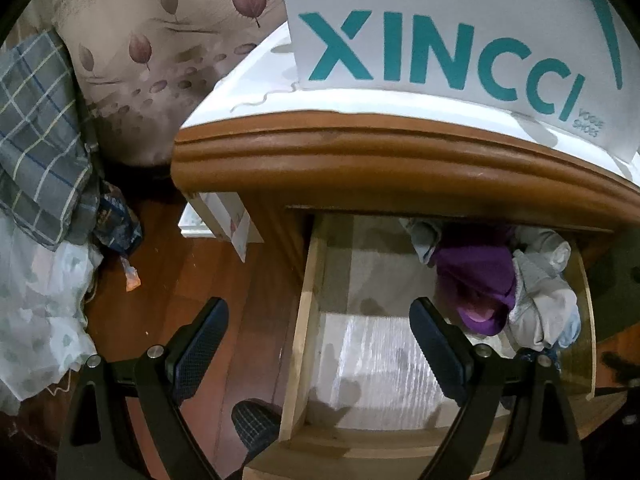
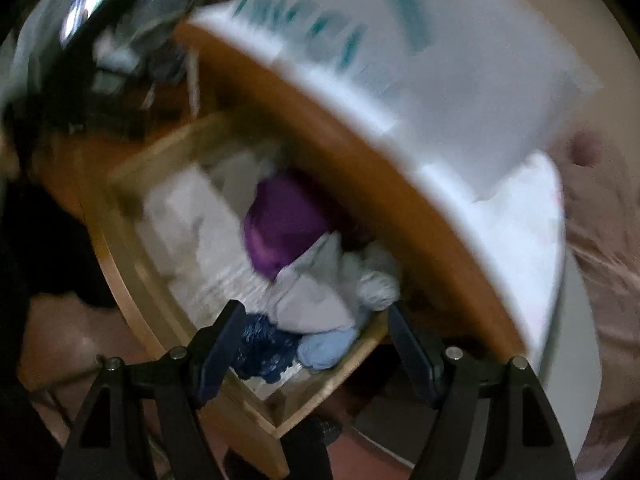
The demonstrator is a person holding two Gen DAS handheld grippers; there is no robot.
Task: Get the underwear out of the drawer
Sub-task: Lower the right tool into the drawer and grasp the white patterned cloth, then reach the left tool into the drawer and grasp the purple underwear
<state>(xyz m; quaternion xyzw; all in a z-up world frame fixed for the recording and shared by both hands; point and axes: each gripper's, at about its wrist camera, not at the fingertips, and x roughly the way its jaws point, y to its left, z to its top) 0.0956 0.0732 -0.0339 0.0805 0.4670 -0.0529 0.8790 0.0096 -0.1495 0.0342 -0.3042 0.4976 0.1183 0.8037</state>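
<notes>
Drawer open; underwear bundled at 3 o'clock end, purple piece at 12. Soft, light, floppy, tangle-prone: pinch raised fold on top. Right gripper open above pile, empty; left gripper wide, empty.

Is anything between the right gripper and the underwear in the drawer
Nothing visible does. The drawer is pulled out from under the wooden top, and the right gripper hangs open above the pile of underwear, with only air between its fingers and the cloth. The view is blurred.
</notes>
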